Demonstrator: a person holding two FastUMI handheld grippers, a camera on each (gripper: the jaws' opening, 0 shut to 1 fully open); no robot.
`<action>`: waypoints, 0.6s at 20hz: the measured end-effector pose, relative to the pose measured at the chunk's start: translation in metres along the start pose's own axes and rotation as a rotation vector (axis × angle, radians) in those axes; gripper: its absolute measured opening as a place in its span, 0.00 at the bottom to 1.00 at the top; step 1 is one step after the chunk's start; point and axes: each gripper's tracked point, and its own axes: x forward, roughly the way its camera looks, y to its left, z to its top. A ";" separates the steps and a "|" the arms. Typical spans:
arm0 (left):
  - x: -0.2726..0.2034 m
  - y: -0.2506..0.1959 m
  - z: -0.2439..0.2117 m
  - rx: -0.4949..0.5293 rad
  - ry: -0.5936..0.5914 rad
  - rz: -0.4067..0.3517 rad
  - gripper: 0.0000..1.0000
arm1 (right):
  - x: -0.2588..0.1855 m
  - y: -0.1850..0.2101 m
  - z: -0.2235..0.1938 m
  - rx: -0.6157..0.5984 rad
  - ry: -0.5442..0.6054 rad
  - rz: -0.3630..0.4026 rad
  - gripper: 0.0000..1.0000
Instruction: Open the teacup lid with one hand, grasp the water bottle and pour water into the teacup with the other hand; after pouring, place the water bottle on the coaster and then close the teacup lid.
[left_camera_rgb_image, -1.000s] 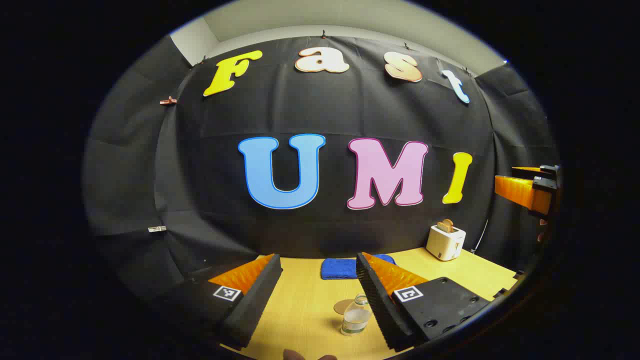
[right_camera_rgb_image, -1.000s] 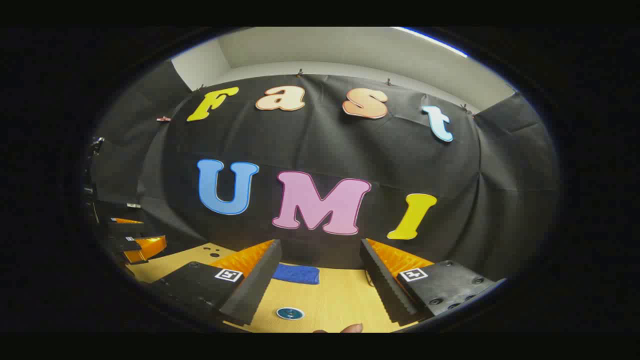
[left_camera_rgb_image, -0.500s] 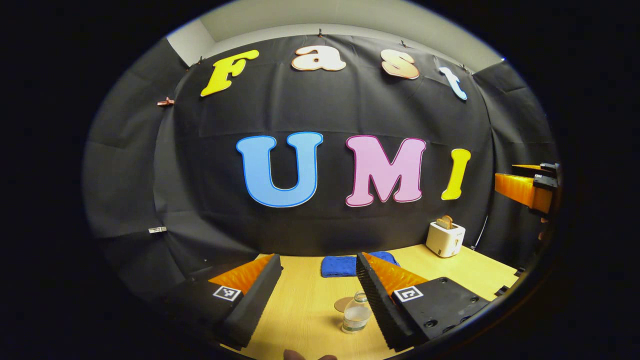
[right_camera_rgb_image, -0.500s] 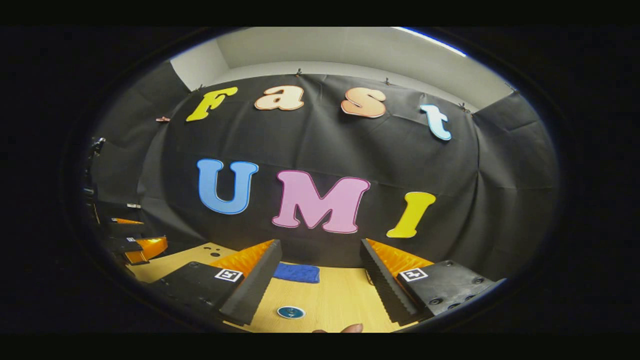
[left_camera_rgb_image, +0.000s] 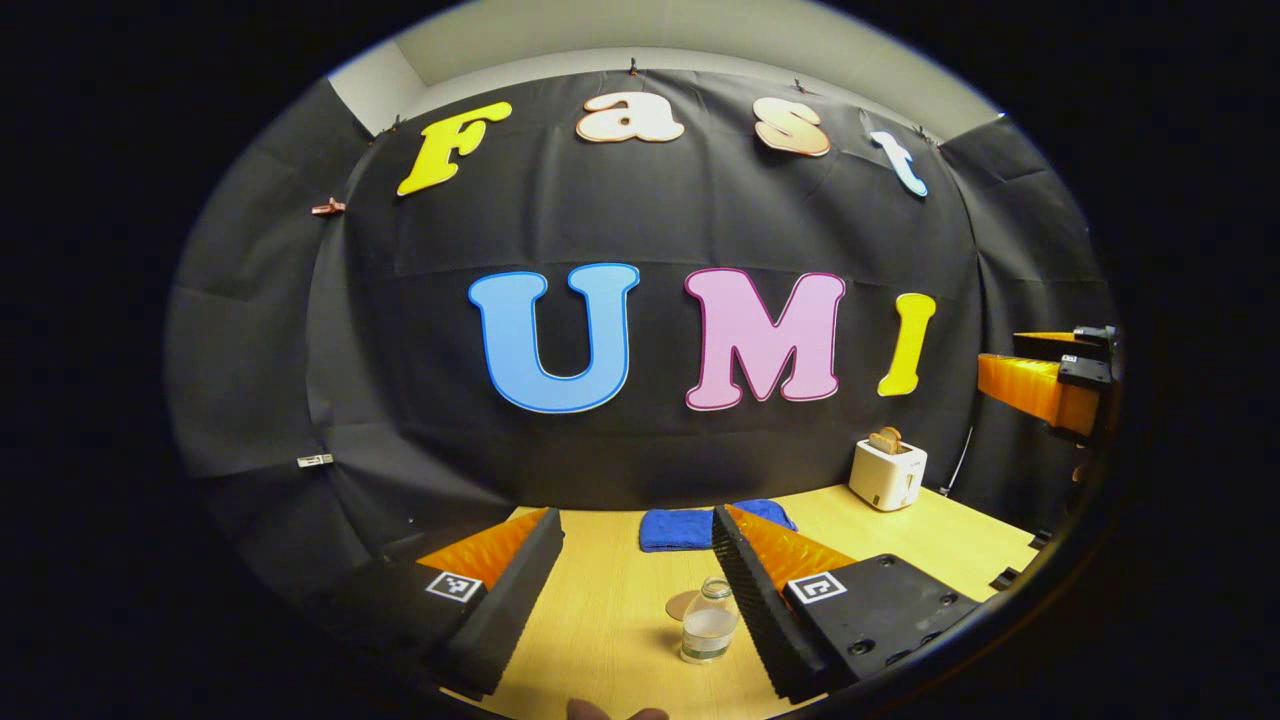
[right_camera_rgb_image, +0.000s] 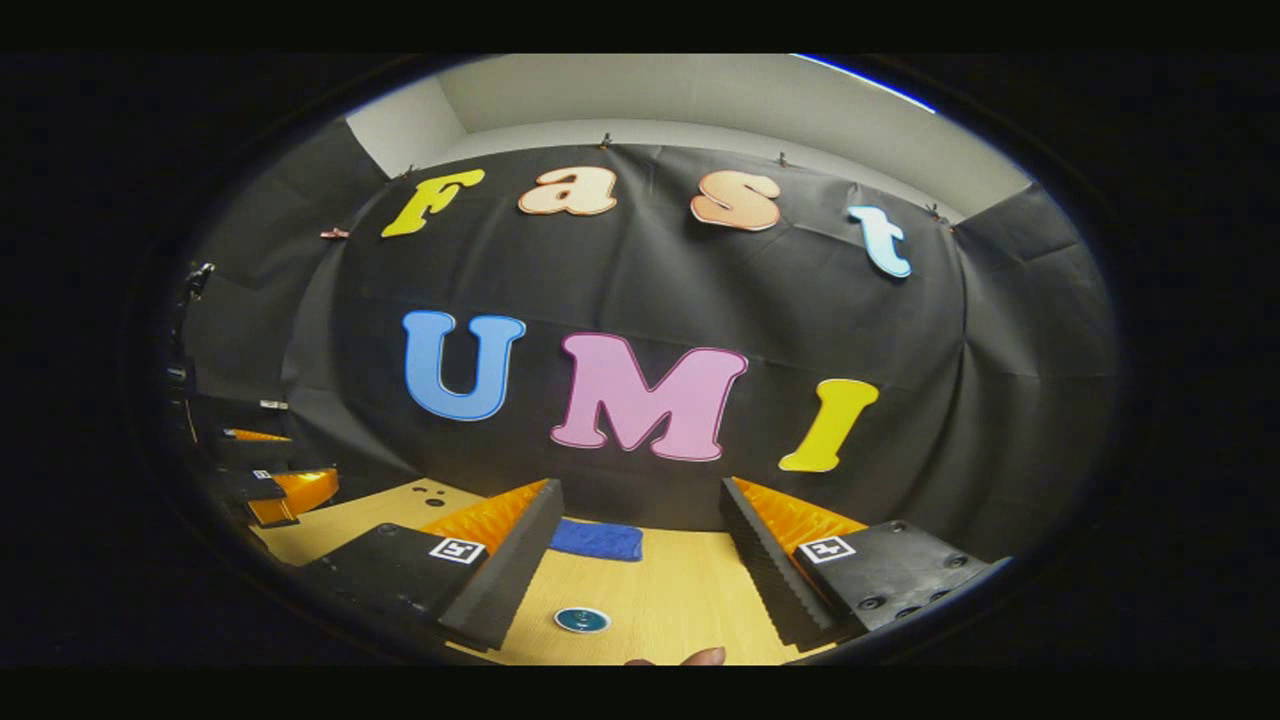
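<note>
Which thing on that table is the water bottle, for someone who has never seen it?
Start at the wooden table under the black cloth wall and find the blue towel at its back edge. Nearer than the towel stands the water bottle, just in front of a round tan coaster. It is the clear, upright one, partly filled.

both views level toward the back wall (shared: blue towel (left_camera_rgb_image: 690, 529))

- A black cloth wall (left_camera_rgb_image: 640, 230) closes the booth behind a light wooden table (left_camera_rgb_image: 610, 630).
- Above the cloth runs a pale wall (right_camera_rgb_image: 700, 100).
- A white toaster (left_camera_rgb_image: 888, 474) and blue towel (left_camera_rgb_image: 680, 528) sit at the table's back.
</note>
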 end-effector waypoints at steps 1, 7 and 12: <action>0.001 -0.003 -0.006 -0.001 0.009 -0.006 0.95 | 0.001 0.002 -0.004 0.007 0.005 0.010 0.98; 0.006 -0.028 -0.056 -0.010 0.059 -0.064 0.95 | 0.015 0.021 -0.072 0.016 0.057 0.100 0.98; 0.023 -0.040 -0.108 0.012 0.094 -0.085 0.95 | 0.037 0.038 -0.168 0.047 0.164 0.147 0.98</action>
